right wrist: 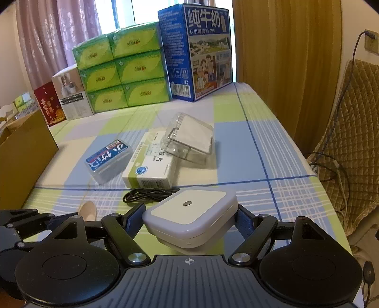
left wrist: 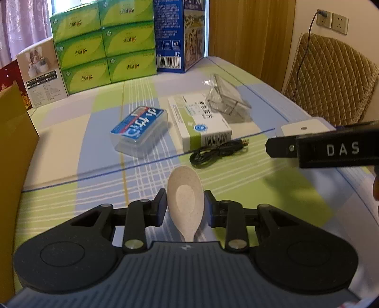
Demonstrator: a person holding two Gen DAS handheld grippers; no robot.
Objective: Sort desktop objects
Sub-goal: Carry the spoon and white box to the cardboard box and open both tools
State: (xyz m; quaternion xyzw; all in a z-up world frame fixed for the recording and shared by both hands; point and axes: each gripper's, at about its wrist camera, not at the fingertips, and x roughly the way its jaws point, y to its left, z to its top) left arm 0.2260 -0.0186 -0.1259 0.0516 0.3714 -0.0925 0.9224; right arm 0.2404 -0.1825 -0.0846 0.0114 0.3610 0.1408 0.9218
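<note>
Desktop objects are filling both our tongs: left tongs (left wrist: 185,208) are clamping the spoon (left wrist: 185,201) bowl-forward, right tongs (right wrist: 189,219) are gripping the white box (right wrist: 189,213).

Daylight enters through the curtained window (right wrist: 123,14) behind the far edge of the bench (right wrist: 248,132), so the room is bright but soft, with a warm yellow-green cast. Shadows are faint, falling toward the near edge. The clear plastic box (right wrist: 189,142) shows pale glare. Both fisheye views bend straight lines strongly at the borders, corners go black, and detail is slightly soft throughout.
</note>
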